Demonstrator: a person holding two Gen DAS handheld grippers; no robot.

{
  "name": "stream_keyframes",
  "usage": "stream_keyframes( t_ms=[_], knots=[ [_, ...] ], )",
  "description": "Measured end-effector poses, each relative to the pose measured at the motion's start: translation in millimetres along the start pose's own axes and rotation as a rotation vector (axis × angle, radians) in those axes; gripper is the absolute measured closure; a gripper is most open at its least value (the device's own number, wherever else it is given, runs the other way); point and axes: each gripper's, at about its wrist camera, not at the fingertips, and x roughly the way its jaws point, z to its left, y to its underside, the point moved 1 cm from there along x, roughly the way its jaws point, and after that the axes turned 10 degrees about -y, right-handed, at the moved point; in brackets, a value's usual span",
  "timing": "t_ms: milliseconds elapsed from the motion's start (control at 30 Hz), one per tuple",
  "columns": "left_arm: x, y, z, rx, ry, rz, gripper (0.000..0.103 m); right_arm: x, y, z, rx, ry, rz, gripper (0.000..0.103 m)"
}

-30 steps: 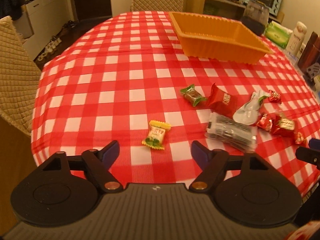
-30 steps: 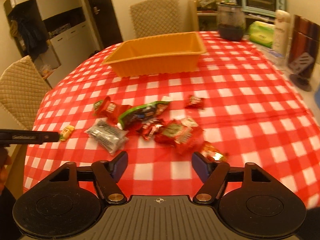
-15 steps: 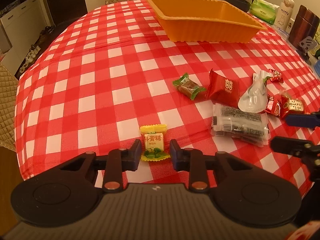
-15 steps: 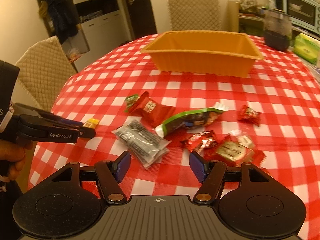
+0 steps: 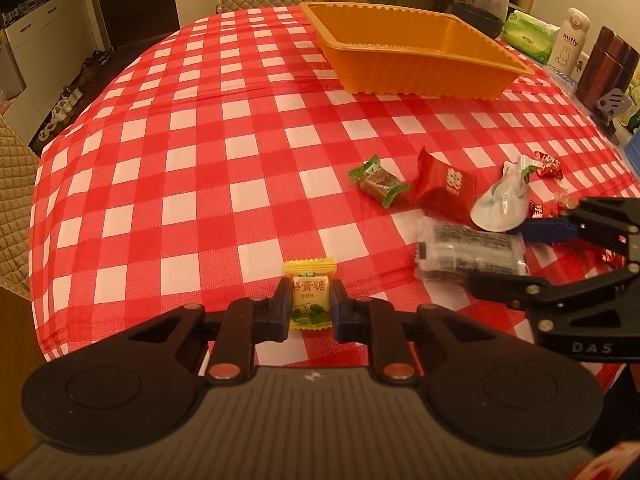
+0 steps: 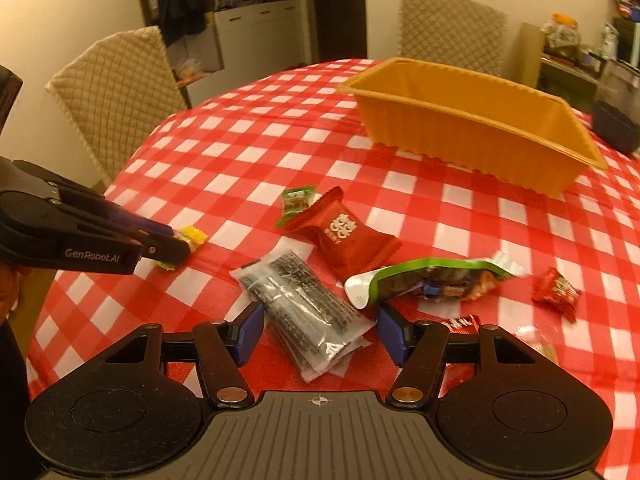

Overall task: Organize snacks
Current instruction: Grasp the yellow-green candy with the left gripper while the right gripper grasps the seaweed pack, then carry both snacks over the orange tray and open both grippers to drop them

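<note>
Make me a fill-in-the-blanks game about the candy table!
1. The left gripper is shut on the ____ candy.
2. The big tub at the back of the table is colored ____.
3. The tablecloth has red and ____ squares.
4. The right gripper has its jaws ____ around the clear packet.

Missing words: yellow; orange; white; open

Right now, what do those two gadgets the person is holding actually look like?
Each hand-held gripper is matte black plastic: a ribbed grey-black body, two round discs, and linkage arms with copper-coloured rivets ending in blue-padded fingers. The left hand-held gripper carries white "GenRobot.AI" lettering on its side; the right hand-held gripper shows "DAS". No cables or sleeves are visible.
</note>
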Motion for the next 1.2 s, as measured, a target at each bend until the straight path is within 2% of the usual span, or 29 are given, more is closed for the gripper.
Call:
stream_keyframes(
  t_ms=[133,200,433,533,600,767,833,900,1200],
  knots=[
    [2.0,-0.2,-1.1,0.004,-0.005,0.008,0.083,7.1,0.9,4.5,-0.028,0.008,0.019,0.05],
    [4.3,0.5,-1.2,0.003,-0.013,0.016,0.075,4.7,2.7,7.0,-0.026,0.01,0.02,0.056],
    [6.6,0.3,-2.6,-0.005,-0.024,0.001,0.073,-8.7,13.4,16.4,-0.011,0.018,0.028,0.058],
    [6.7,0.0,-4.6,0.006,-0.024,-0.002,0.076,-8.2,12.0,18.4,-0.041,0.013,0.019,0.055],
    [6.1,-0.1,-6.6,0.01,-0.02,-0.004,0.085,-4.4,8.1,16.6,-0.036,0.006,0.015,0.055],
    [4.3,1.9,-6.9,-0.004,-0.019,-0.005,0.085,7.3,0.1,13.0,-0.02,0.0,0.006,0.055],
    [3.0,2.9,-7.6,-0.007,-0.017,-0.002,0.085,11.1,0.1,14.3,-0.026,-0.002,0.015,0.063],
    [1.3,3.9,-8.3,-0.012,-0.012,0.001,0.085,10.8,0.6,17.2,-0.036,0.0,0.019,0.065],
    [-22.8,-0.4,-16.3,-0.03,0.002,-0.03,0.085,-23.6,4.7,22.5,-0.004,0.028,-0.029,0.066]
  ],
)
